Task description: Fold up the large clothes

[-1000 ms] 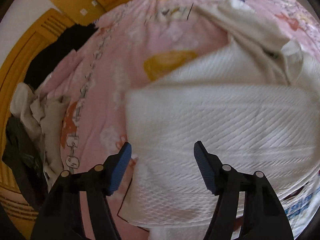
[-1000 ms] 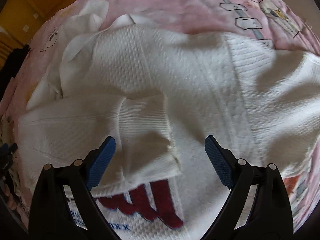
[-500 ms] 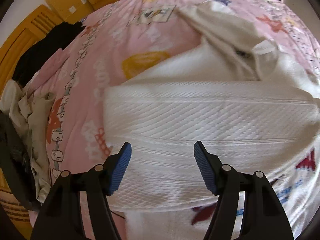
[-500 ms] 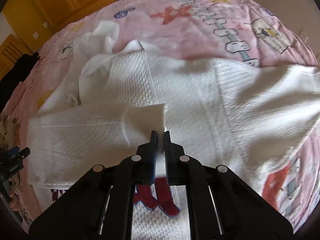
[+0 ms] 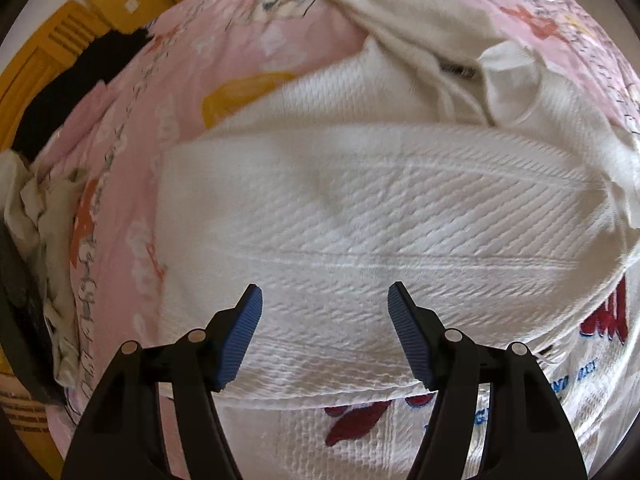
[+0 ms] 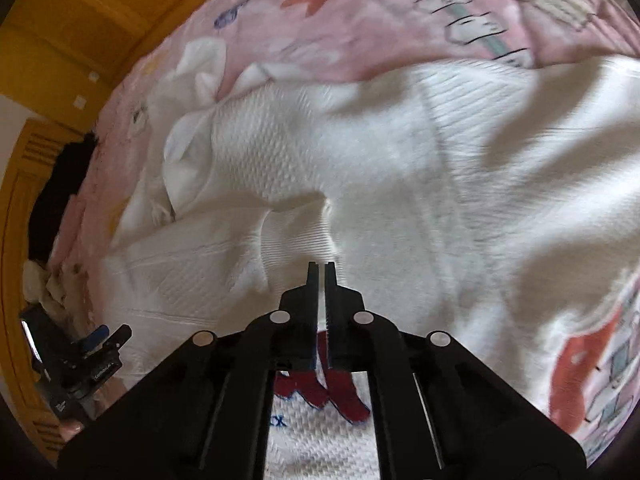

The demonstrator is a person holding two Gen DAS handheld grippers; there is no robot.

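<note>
A white textured sweater (image 5: 360, 208) lies spread on the pink bedspread (image 5: 240, 40), one sleeve folded across its body above the red lettering (image 5: 352, 420). My left gripper (image 5: 324, 296) hovers open just over that folded sleeve, nothing between its blue pads. In the right wrist view the sweater (image 6: 400, 152) fills the middle. My right gripper (image 6: 320, 265) is nearly shut, its tips at the ribbed sleeve cuff (image 6: 296, 232), which is rumpled and drawn towards them. Its jaws are opening, with only a thin slit between them. The left gripper (image 6: 100, 336) shows small at the lower left.
The sweater's hood (image 5: 420, 20) lies bunched at the far end. A pile of other clothes (image 5: 36, 208) sits at the bed's left edge, with a black garment (image 5: 92, 64) beyond it. Yellow wooden cupboards (image 6: 80, 20) stand behind the bed.
My right gripper went from wide open to shut at the sleeve cuff, then rose a little, rumpling the cuff. My left gripper drifted across the folded sleeve, still open, bringing the red lettering into view.
</note>
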